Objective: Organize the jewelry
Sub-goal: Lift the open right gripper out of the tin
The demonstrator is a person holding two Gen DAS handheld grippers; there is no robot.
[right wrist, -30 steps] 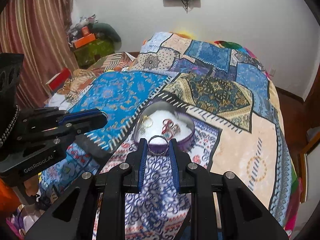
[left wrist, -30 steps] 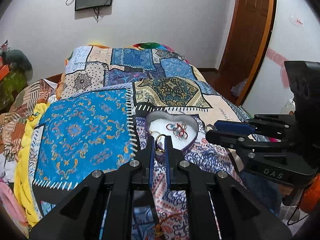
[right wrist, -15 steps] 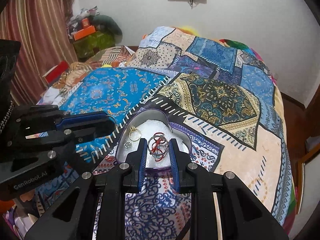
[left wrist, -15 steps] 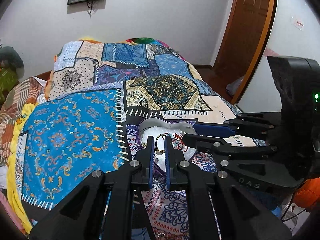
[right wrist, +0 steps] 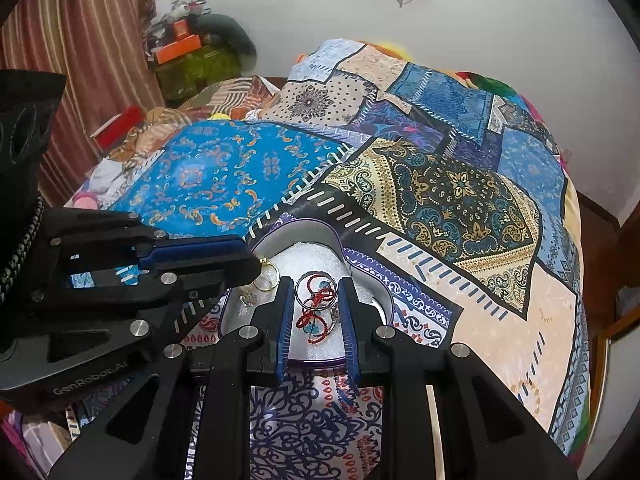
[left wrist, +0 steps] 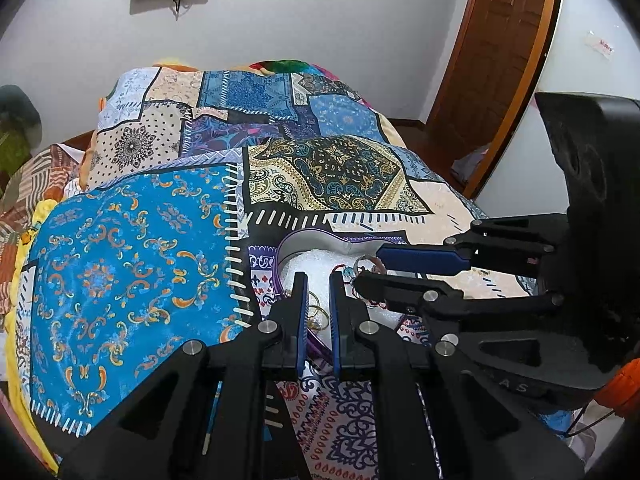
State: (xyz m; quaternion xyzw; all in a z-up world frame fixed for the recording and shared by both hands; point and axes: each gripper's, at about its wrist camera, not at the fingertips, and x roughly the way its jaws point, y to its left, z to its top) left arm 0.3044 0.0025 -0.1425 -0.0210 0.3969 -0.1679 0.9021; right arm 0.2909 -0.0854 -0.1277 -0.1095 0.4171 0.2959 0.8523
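Our right gripper [right wrist: 314, 302], low in the frame's centre, has its blue pads spread apart, a silver ring [right wrist: 311, 291] between them but seemingly let go — we judge it released over the heart-shaped purple tin with white padding [right wrist: 360, 276] so it lands inside. Our left gripper [left wrist: 318, 300], pads slightly parted, frames a thin gold ring [left wrist: 320, 314] without a clear grip, poised over the same tin. Red thread bracelets with blue beads [right wrist: 316, 320] lie tangled on the padding — the tin rests on the patchwork bedspread [right wrist: 460, 192].
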